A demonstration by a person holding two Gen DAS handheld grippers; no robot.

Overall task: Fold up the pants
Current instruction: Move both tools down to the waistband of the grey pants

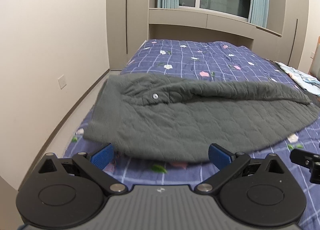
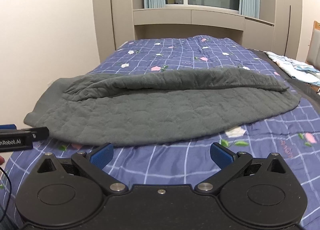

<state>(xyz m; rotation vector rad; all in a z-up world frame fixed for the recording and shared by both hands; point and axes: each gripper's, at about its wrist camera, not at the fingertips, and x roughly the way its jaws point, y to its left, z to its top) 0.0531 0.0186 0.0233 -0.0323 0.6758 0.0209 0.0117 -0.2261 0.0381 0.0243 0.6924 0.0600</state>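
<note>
The left black two-finger gripper with blue ribbed pads (image 1: 161, 155) hung low, jaws spread wide; the right black blue-padded gripper (image 2: 161, 154) sat alongside, equally agape, both empty.

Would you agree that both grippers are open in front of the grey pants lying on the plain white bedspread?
Not quite: the bedspread is purple-blue with a pale grid and flowers, as the right wrist view shows. The left gripper and right gripper are indeed open before the grey pants.

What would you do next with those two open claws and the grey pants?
Probably ease the left gripper forward to pinch the near edge of the grey pants. Both it and the right gripper are open and empty, and the pants lie folded lengthwise, one leg over the other, on the bed.
</note>
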